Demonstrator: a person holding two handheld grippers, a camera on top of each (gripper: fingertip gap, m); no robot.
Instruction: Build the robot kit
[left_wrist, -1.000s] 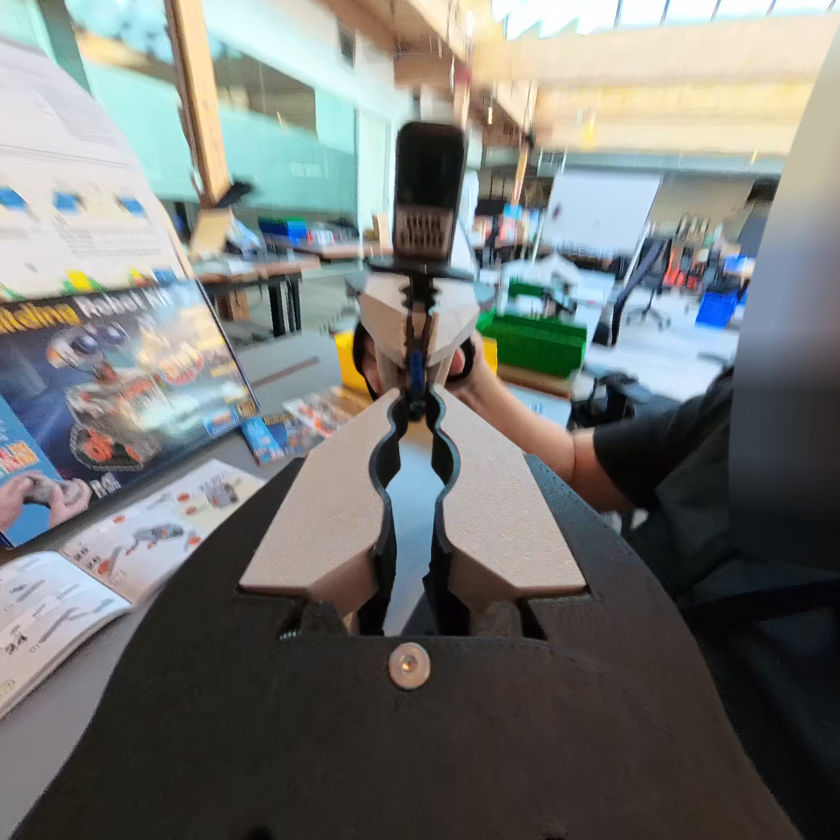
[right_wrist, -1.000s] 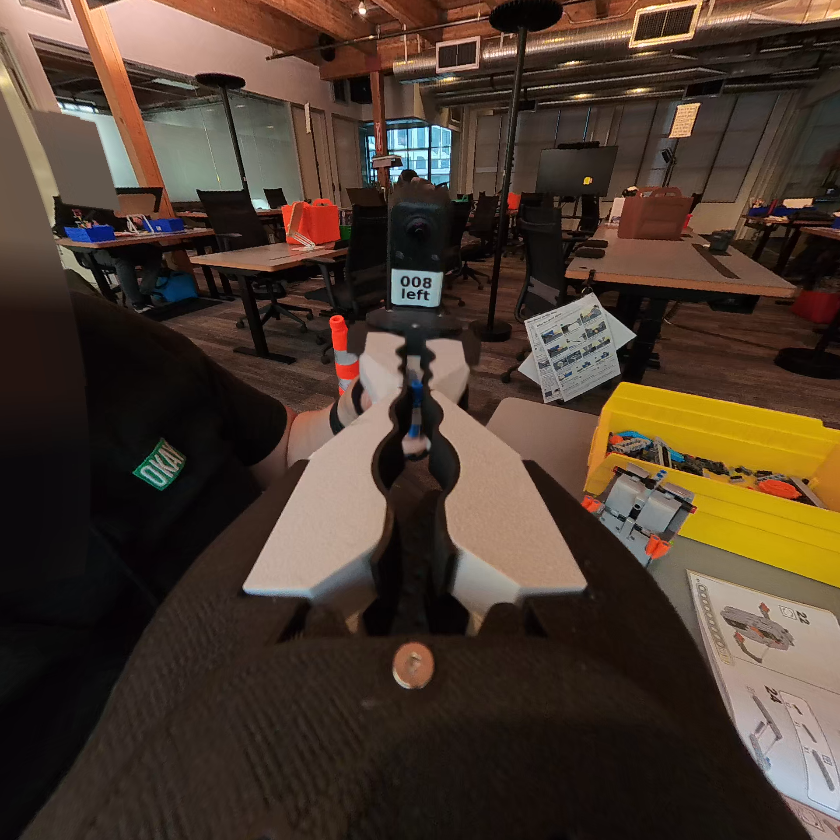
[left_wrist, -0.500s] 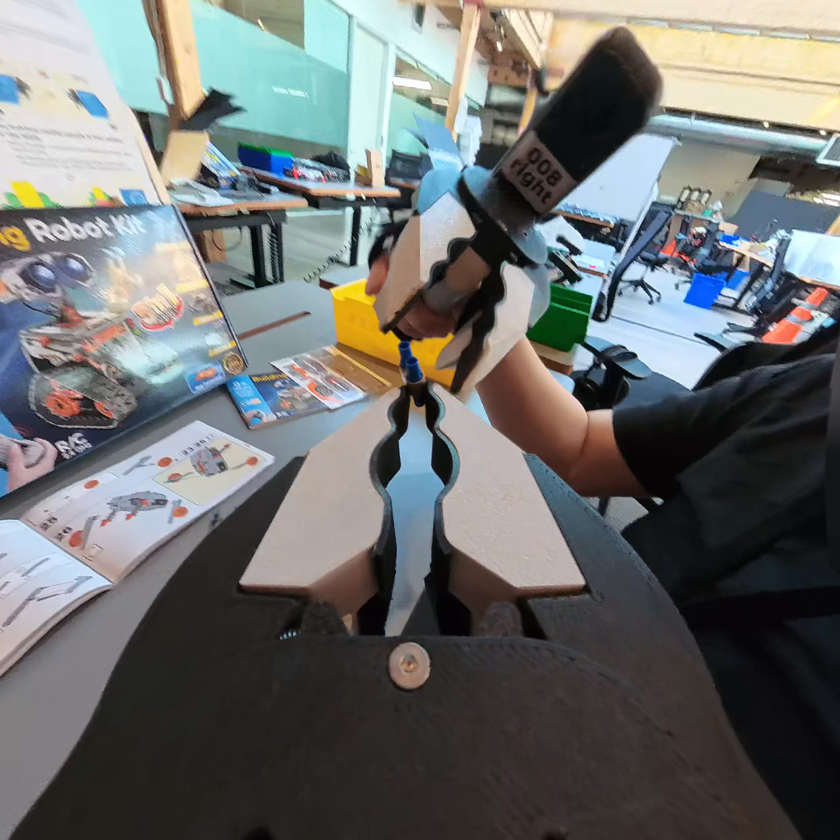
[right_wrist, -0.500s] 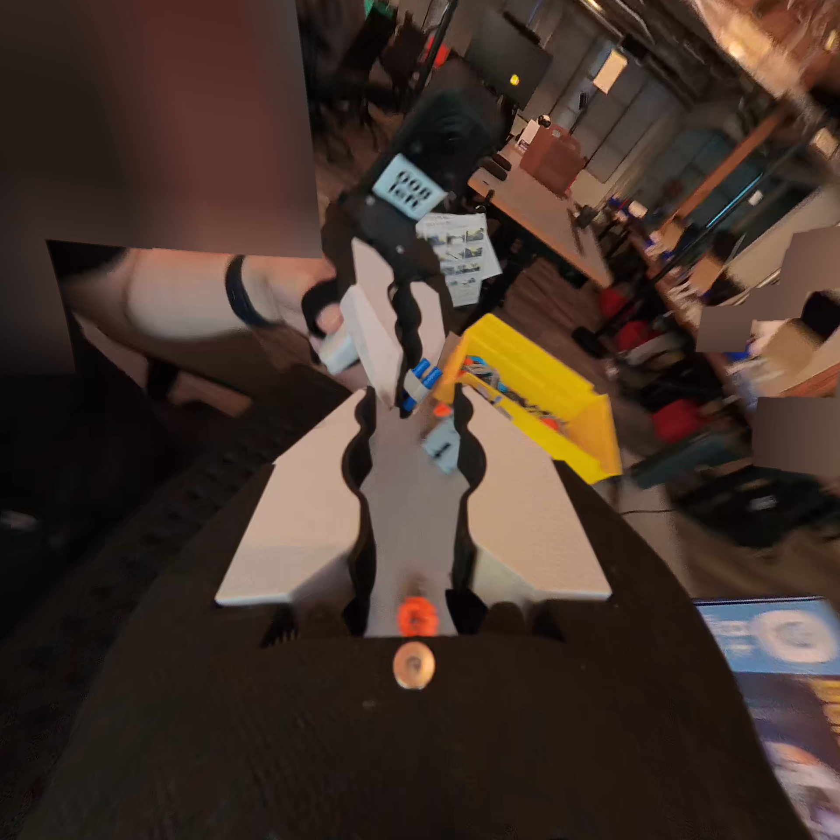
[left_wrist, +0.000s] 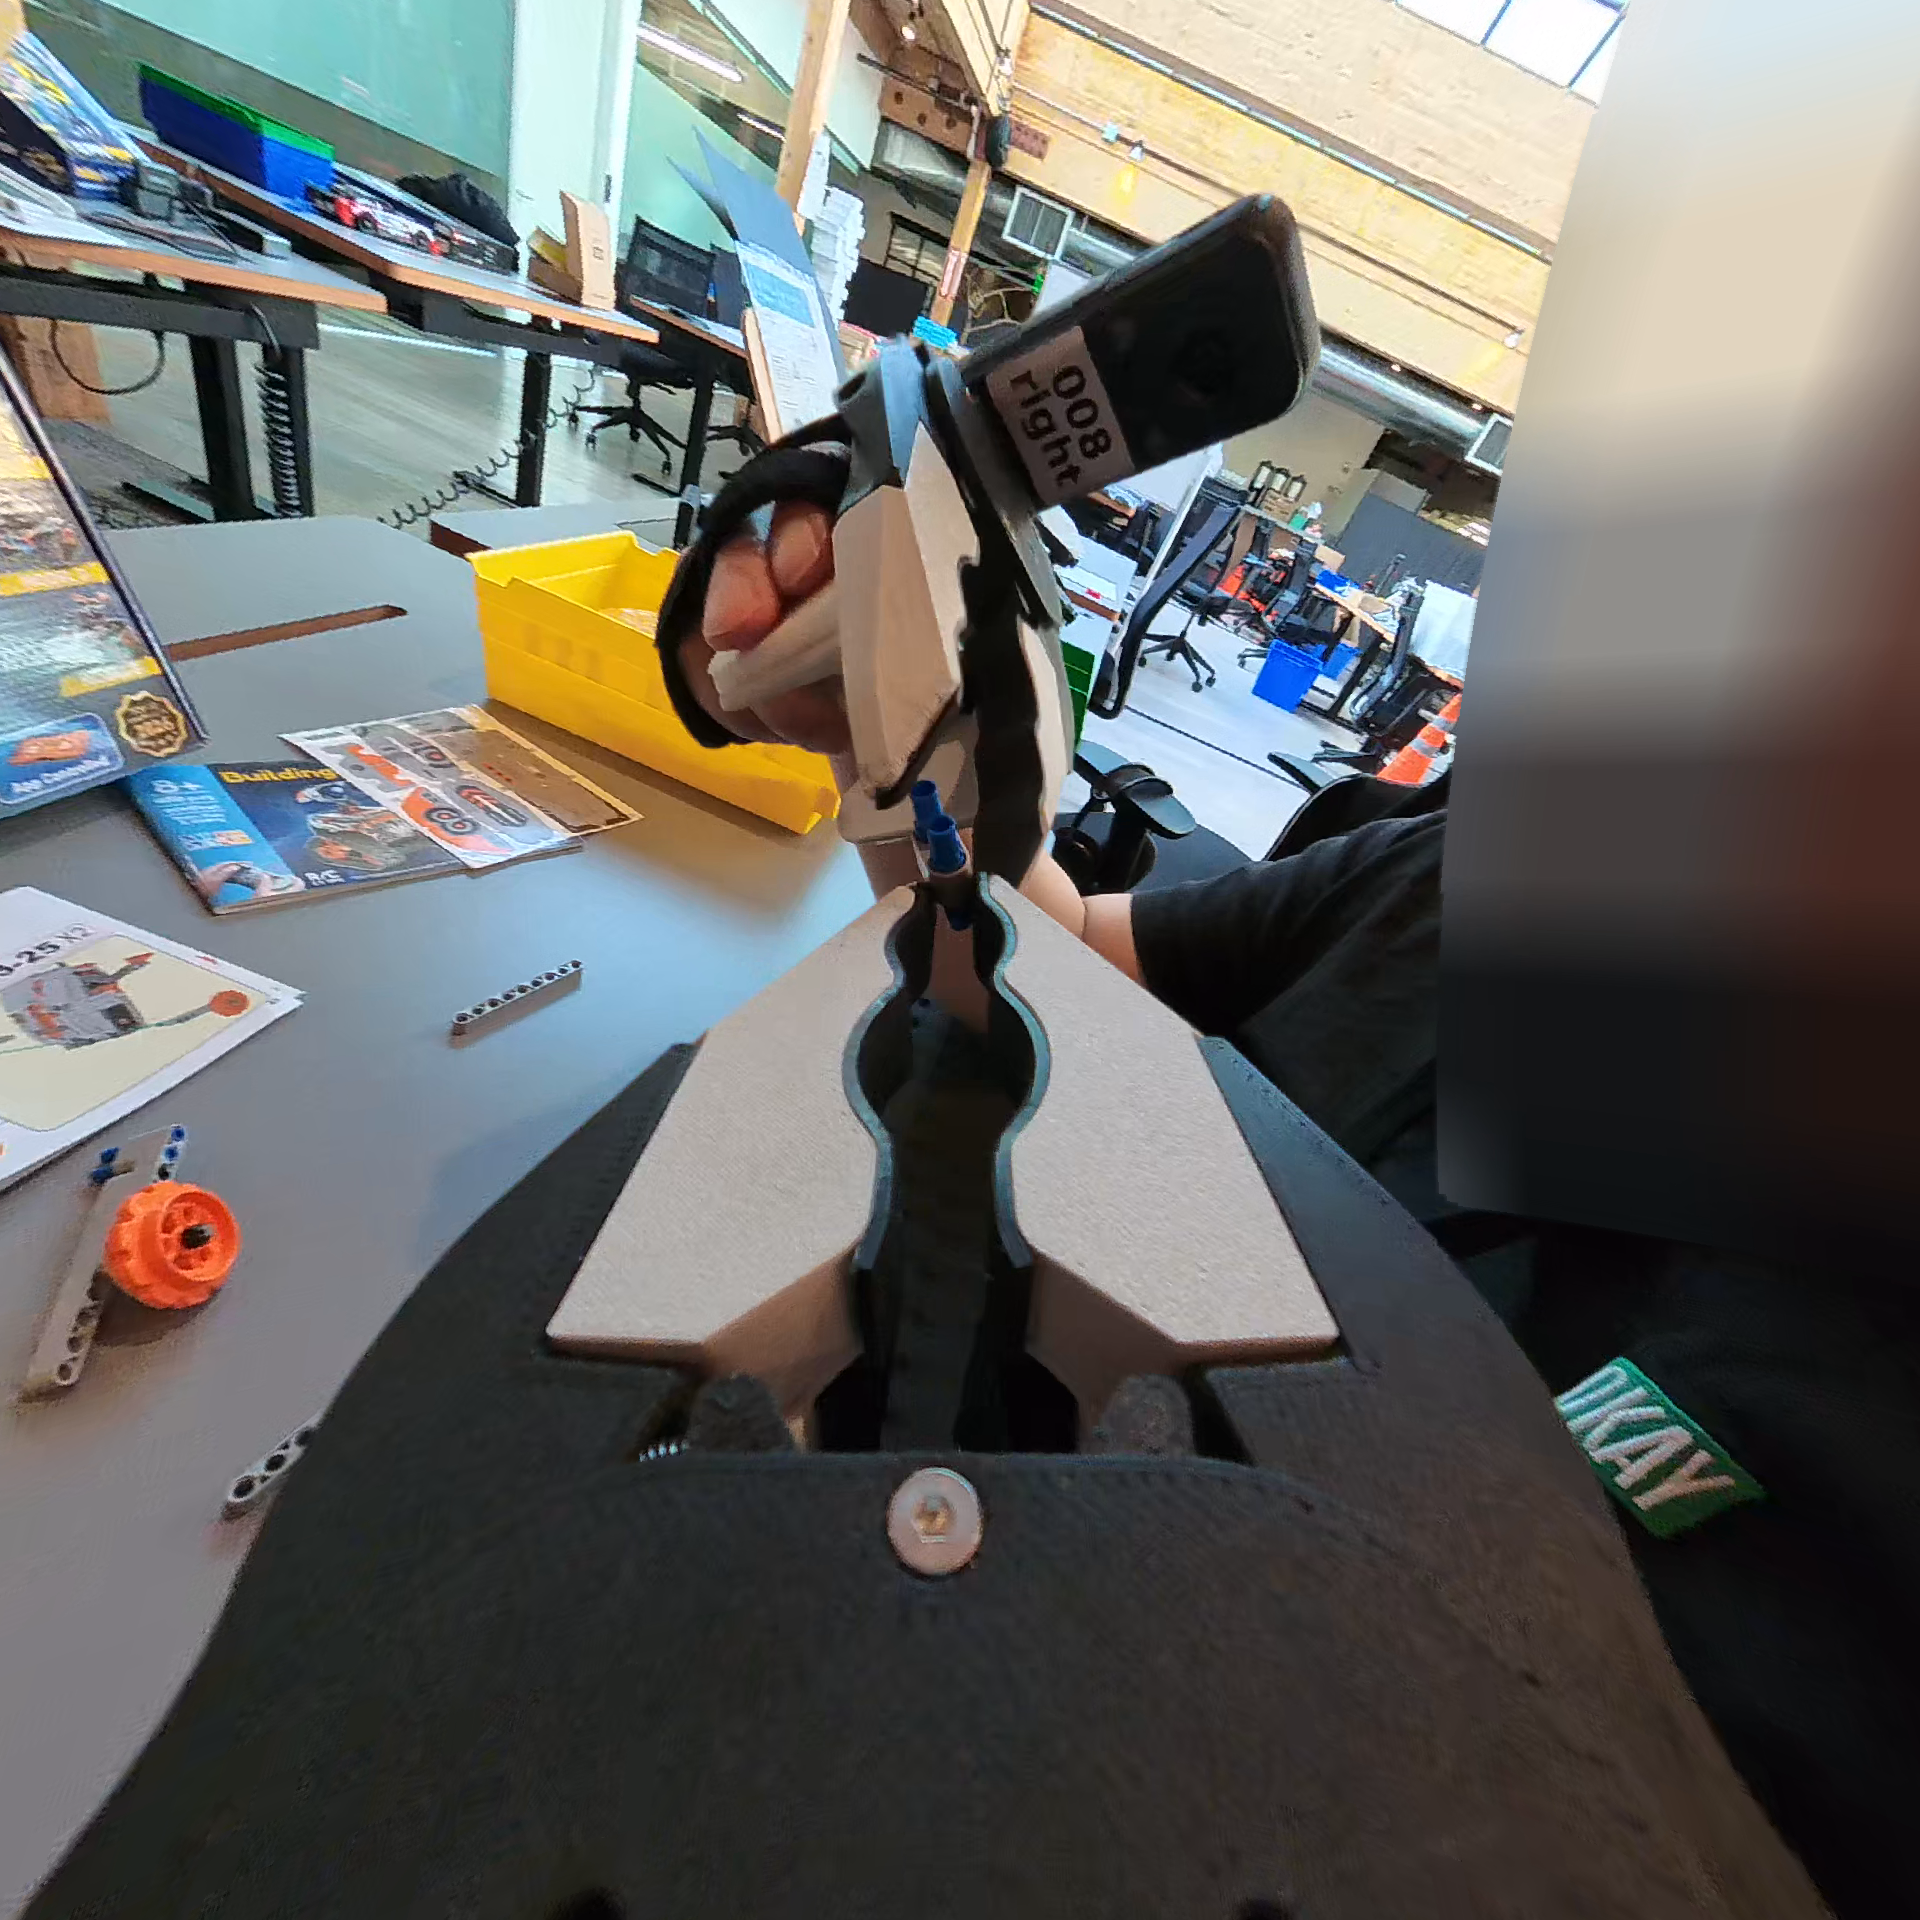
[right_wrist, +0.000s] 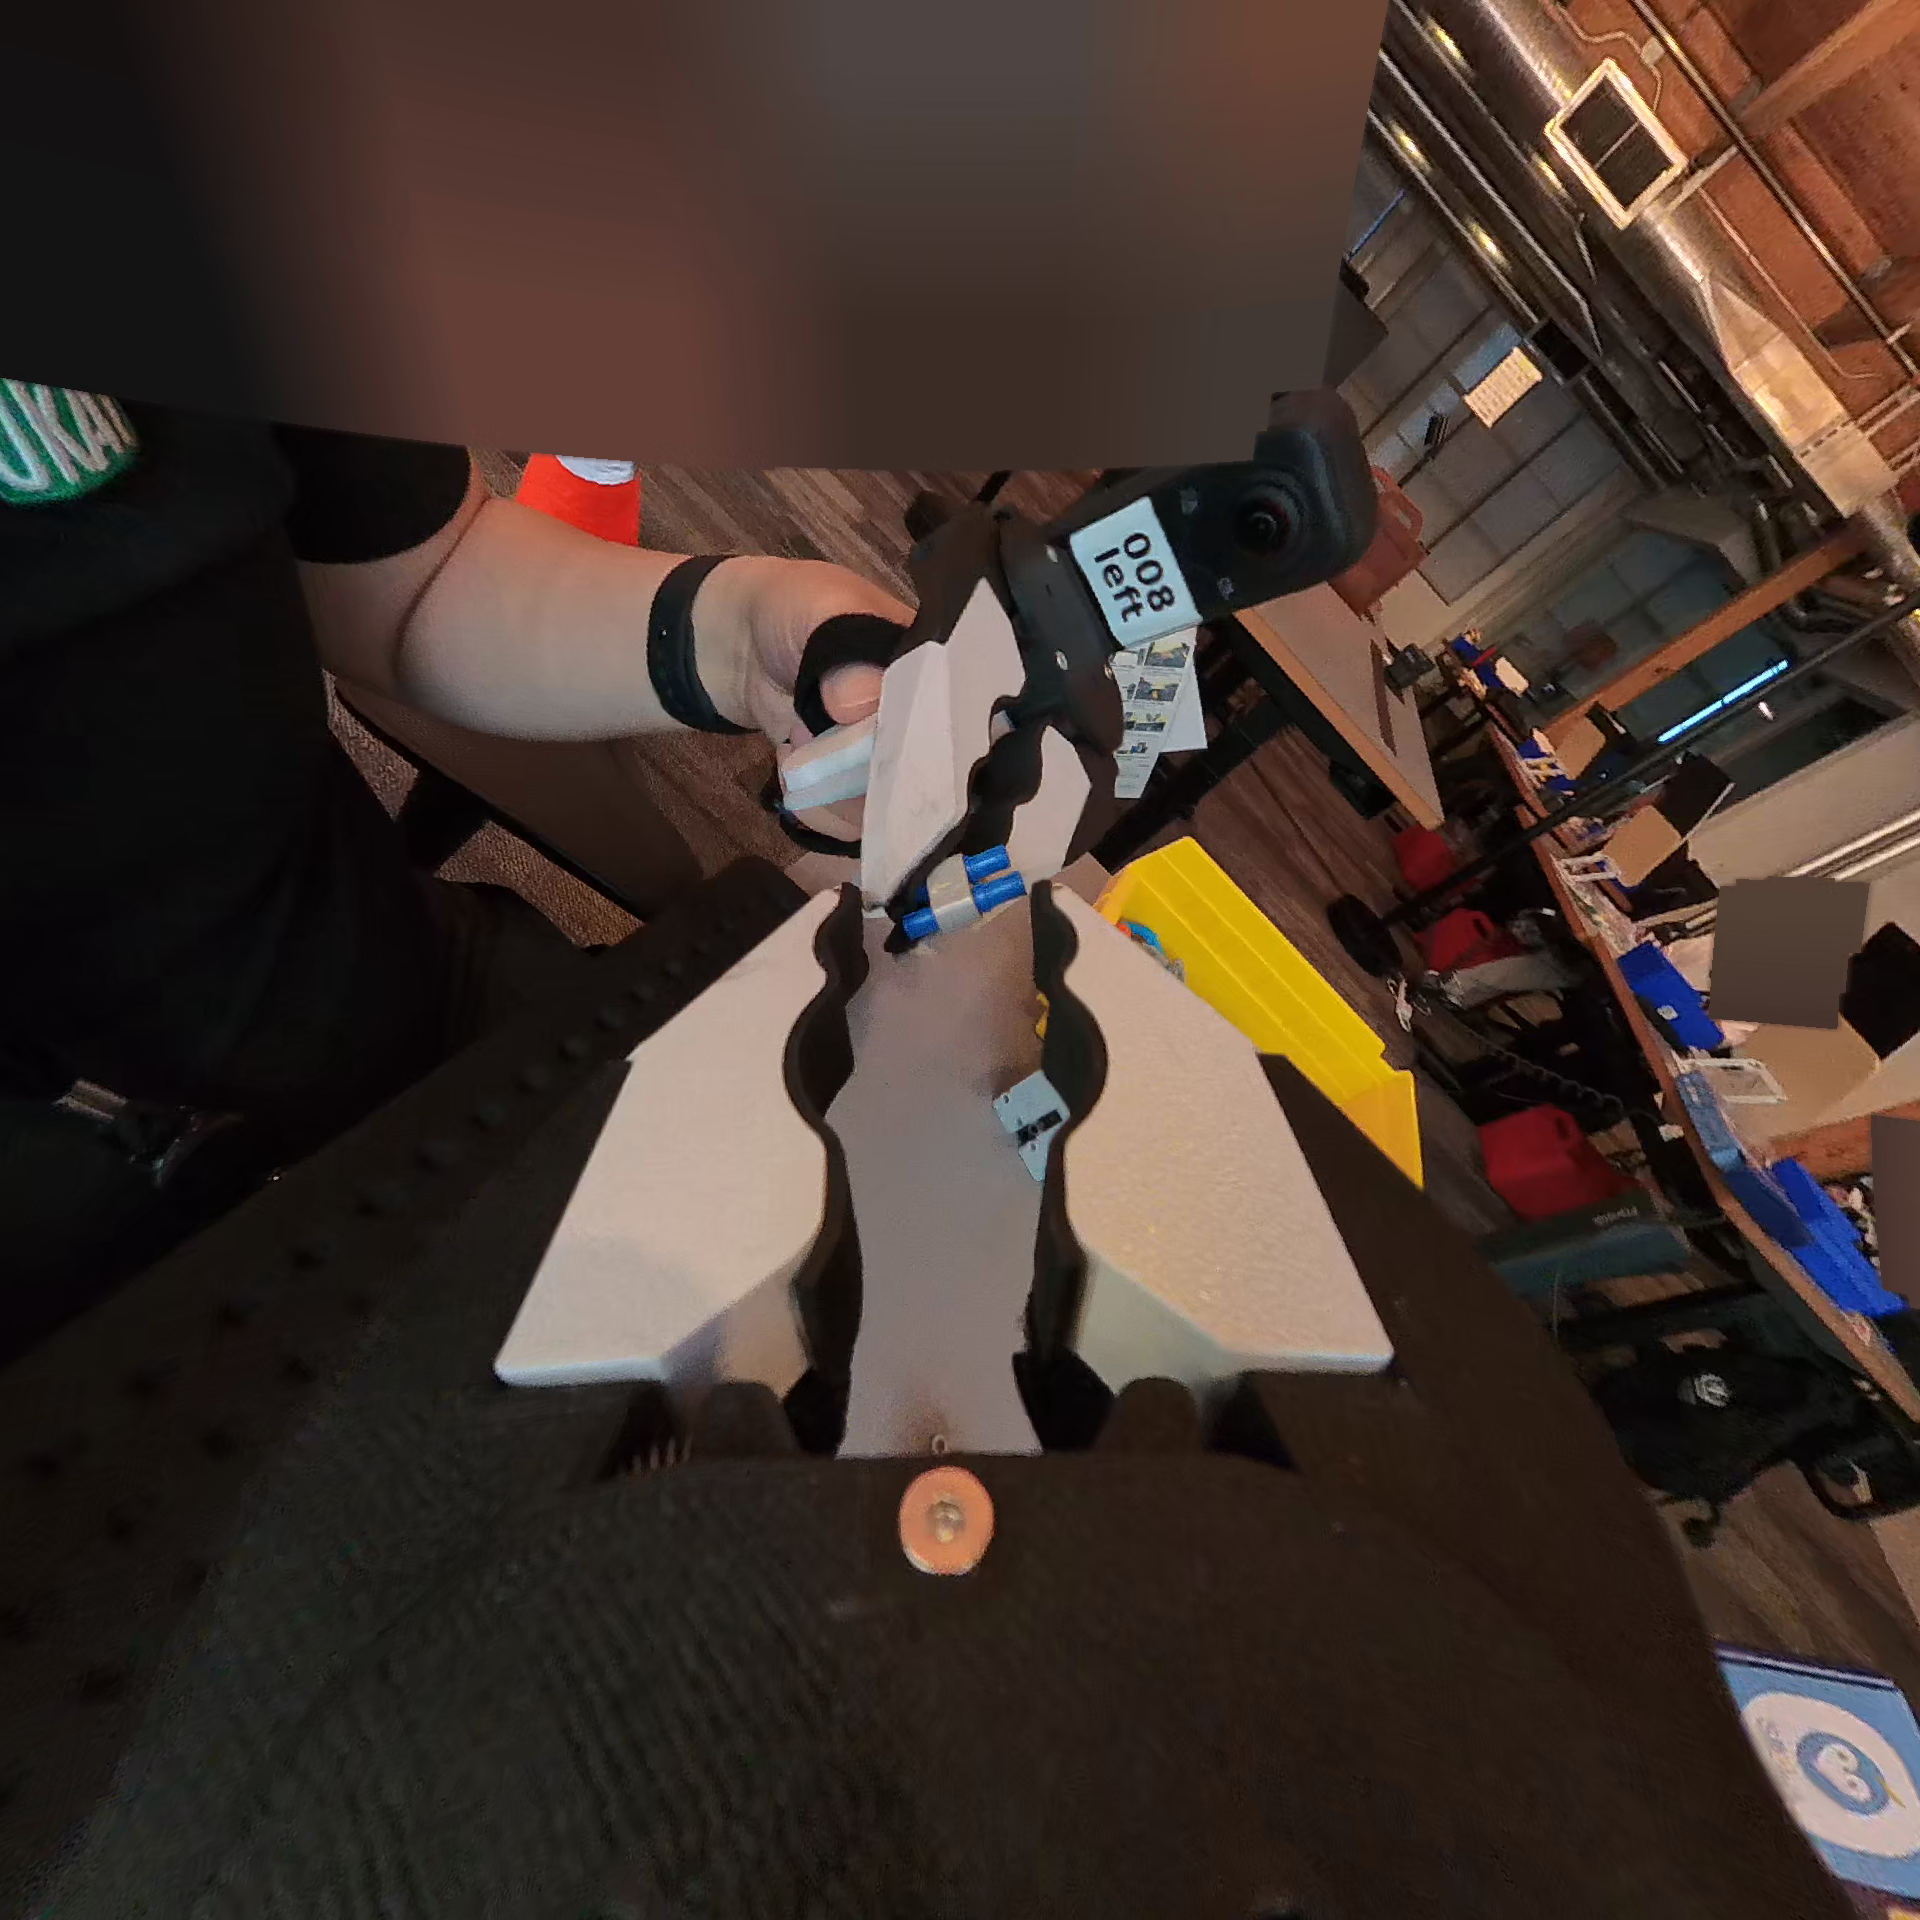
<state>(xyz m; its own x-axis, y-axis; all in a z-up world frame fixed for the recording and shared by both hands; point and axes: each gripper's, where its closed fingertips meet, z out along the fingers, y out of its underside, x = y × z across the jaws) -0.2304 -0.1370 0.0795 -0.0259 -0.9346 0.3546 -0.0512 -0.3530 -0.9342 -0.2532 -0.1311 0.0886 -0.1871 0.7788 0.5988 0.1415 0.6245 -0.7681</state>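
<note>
Left gripper (left_wrist: 948, 902) raised off the desk, jaws closed to a narrow slit at the tips, pinching a small grey piece with blue pins (right_wrist: 961, 896). Held by the person's left hand (right_wrist: 821, 665), black band on wrist, forearm bare. Right gripper (right_wrist: 948, 914) tip to tip with it, tilted, jaws spread wide, nothing between them. Right hand (left_wrist: 774, 634) wraps its handle, strap across the fingers.

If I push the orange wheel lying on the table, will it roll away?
Probably not far: the orange wheel seems joined to a grey beam lying flat on the table, which should drag. Both look like stiff, light plastic.
</note>
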